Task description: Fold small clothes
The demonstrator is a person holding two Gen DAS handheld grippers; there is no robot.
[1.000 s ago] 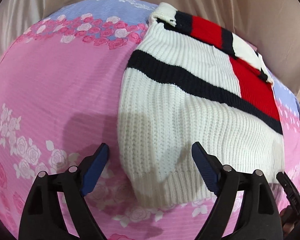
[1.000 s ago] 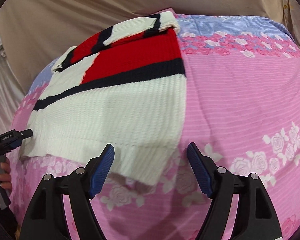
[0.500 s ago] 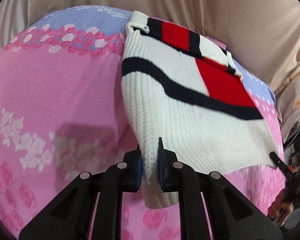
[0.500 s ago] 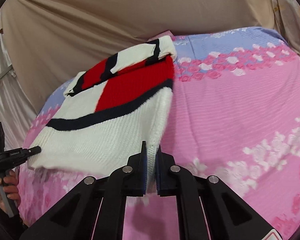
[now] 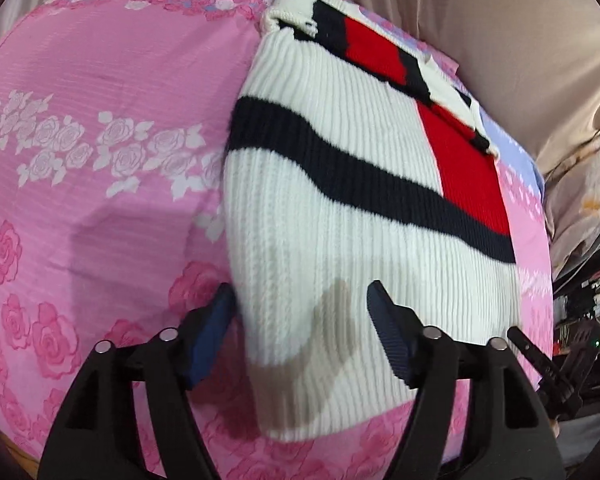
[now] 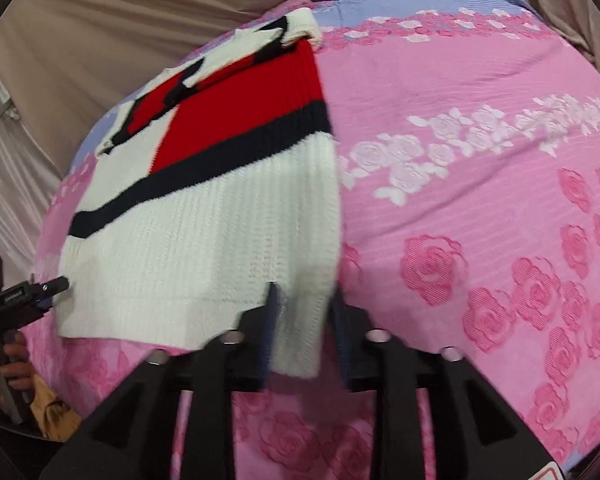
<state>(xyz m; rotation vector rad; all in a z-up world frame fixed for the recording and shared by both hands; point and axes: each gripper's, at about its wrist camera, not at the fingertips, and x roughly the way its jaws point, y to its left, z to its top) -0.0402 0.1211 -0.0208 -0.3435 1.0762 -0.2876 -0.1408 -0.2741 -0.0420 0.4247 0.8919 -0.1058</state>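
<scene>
A small white knit sweater with a black stripe and red panels lies flat on a pink rose-print bedsheet. My left gripper is open, its jaws wide apart over the sweater's near left hem corner. In the right wrist view the sweater fills the left half. My right gripper is partly open, with the near right hem corner lying loose between its jaws. The left gripper's tip shows at the sweater's far hem corner.
The bedsheet covers the whole bed. Beige curtains hang behind it. Cluttered shelves stand off the bed's right side. A hand holds the left gripper at the bed's edge.
Both grippers were shut on the hem corners and held them raised half a second ago. Now both have opened, and the sweater's hem lies back down on the sheet.
</scene>
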